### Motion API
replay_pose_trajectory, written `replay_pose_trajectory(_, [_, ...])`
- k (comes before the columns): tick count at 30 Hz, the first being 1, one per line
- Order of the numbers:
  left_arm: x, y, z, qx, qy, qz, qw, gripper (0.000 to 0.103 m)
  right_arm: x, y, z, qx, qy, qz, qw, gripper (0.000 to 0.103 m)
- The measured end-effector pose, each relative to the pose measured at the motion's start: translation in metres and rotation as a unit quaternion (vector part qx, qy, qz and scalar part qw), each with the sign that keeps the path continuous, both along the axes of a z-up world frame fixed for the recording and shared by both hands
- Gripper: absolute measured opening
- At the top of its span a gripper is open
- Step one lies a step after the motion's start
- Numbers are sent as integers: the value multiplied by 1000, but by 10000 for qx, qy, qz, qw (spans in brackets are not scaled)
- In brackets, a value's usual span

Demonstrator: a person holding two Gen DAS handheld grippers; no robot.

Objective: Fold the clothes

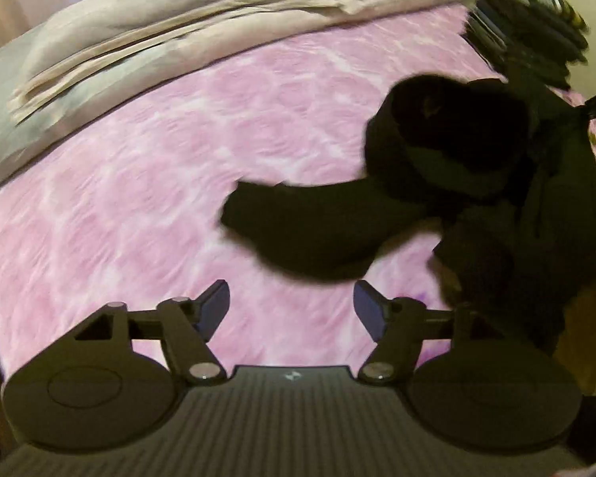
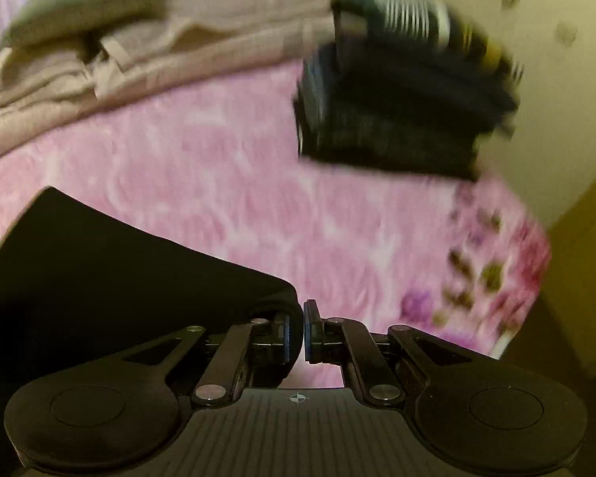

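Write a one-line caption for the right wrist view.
Right tongs shut on black fabric garment above pink patterned bedspread, dark folded clothes stack beyond.

Left wrist view sits just behind the left tool (image 1: 292,306), angled steeply down onto the pink bed cover (image 1: 139,183), close range, with the black garment (image 1: 437,167) at 1 o'clock and the beige bedding (image 1: 159,31) at 11. Right wrist view sits behind the right tool (image 2: 302,328), also tilted down and near, the stack of folded clothes (image 2: 397,95) at 1 o'clock. Both share the pink cover, beige bedding, black garment (image 2: 99,278) and that stack (image 1: 532,16); both blurred.
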State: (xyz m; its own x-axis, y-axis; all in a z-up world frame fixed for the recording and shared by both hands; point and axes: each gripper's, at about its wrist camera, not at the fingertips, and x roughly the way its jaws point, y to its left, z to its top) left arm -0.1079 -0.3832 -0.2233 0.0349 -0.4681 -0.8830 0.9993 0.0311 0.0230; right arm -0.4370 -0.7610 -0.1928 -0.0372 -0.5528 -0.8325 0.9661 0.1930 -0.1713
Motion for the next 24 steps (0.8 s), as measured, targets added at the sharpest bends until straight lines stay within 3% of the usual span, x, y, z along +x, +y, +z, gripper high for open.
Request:
replay_pose_trajectory(1, [-9,-14,-7,43,-91,-201,9997,68,-6,1,-8,126,96,76,9998,25])
replay_pose_trajectory(2, [-17,-27,-14,99,-229,-466,9986,68,-13,7,-9,139,191,138,9996,57])
replay_pose_trajectory(3, [-25,-40,-22,156,-367,-731,9965,68,-19,14,-9,131,279,193,9993,67])
replay_pose_trajectory(7, [-46,-76,-52,211,-886,-1777,9799,69,-32,49,-6,212,476,691,9962,69])
replay_pose_trajectory(9, [-46,-88,-71,230,-1128,-2210,9685,70,-24,72,-8,121,496,1387,9890,69])
replay_pose_trajectory(11, [-43,-99,-92,273,-1193,-2544,9593,71,-6,96,-9,-30,537,2389,9696,73])
replay_pose_trajectory(12, [-40,-105,-102,296,-1184,-2689,9554,71,4,105,-10,-55,511,2832,9577,80])
replay_pose_trajectory(13, [-37,-110,-113,332,-1137,-2809,9524,70,16,111,-12,-85,430,3213,9460,97])
replay_pose_trajectory(14, [-34,-114,-124,396,-1013,-2880,9514,69,27,117,-14,-119,340,3580,9330,102])
replay_pose_trajectory(15, [-32,-119,-134,471,-900,-2947,9502,59,40,122,-16,-137,260,3926,9192,102])
replay_pose_trajectory(16, [-30,-122,-143,569,-809,-3003,9487,31,51,126,-21,-143,255,4202,9070,102])
replay_pose_trajectory(18, [-29,-124,-156,687,-1001,-2997,9463,0,72,132,-32,-102,250,4650,8849,102])
replay_pose_trajectory(19, [-25,-123,-153,632,-1146,-2857,9493,0,82,135,-38,-64,285,4818,8758,102])
replay_pose_trajectory(21, [-4,-116,-131,423,-1233,-2317,9640,0,98,145,-48,-118,580,5220,8509,102])
replay_pose_trajectory(24, [48,-98,-81,202,-1489,-1326,9797,0,111,158,-59,-256,1022,5877,8022,102])
